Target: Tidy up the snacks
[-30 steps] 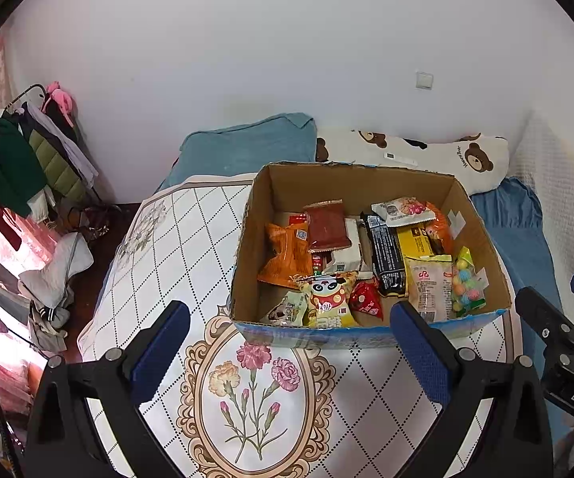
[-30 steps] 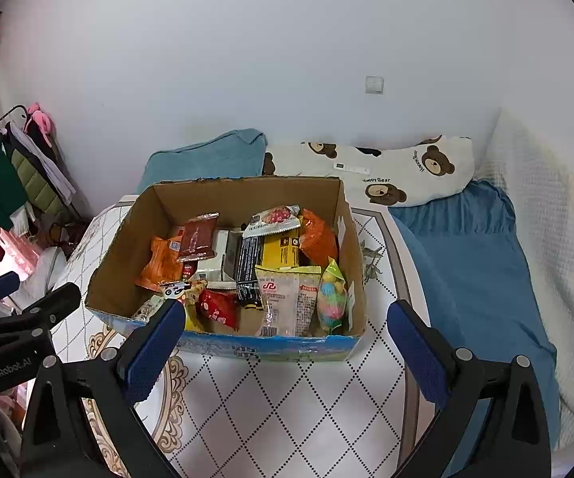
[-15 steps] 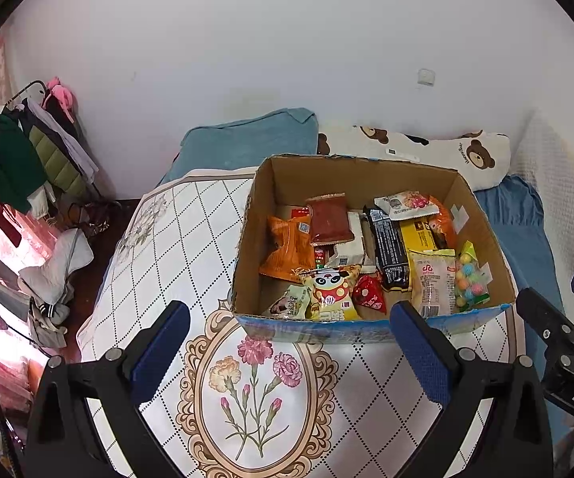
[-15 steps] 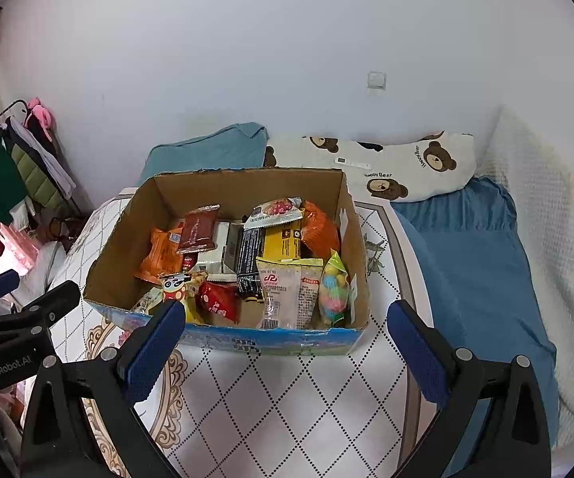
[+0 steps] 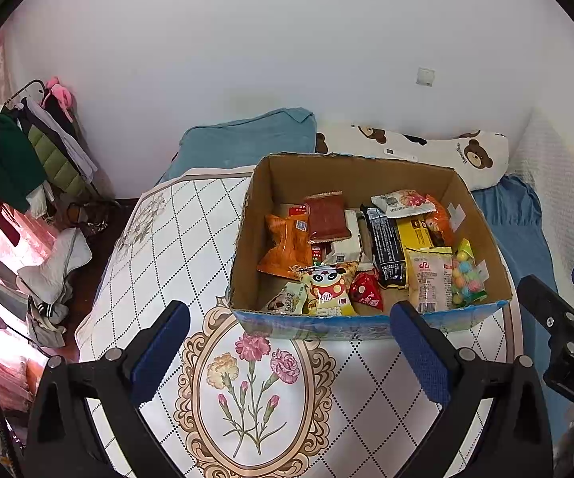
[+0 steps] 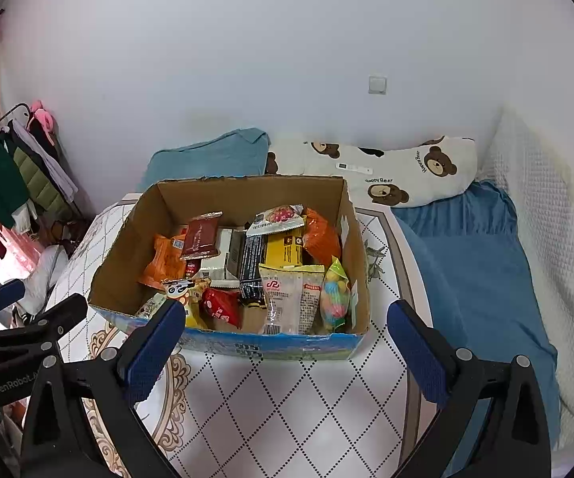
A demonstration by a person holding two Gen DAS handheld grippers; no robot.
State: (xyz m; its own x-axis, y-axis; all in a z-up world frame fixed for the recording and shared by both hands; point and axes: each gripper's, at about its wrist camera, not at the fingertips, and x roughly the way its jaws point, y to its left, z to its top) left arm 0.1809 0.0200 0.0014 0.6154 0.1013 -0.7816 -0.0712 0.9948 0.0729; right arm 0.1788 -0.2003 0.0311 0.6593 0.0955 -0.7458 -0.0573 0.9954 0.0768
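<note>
Snacks (image 5: 370,251) fill one cardboard box (image 5: 482,219); left hand-held gripper (image 5: 287,342) spread; right hand-held gripper (image 6: 287,342) spread.

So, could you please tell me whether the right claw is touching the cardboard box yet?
Cannot tell. In the right wrist view the open right claw frames the cardboard box, its left pad overlapping the box's front corner, so no gap or contact shows plainly.

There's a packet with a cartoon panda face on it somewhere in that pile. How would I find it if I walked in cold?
Look for the open cardboard box on the quilted bed cover. The panda packet stands against the near wall, left of a small red packet. It alone shows a white face with black eye patches.
</note>
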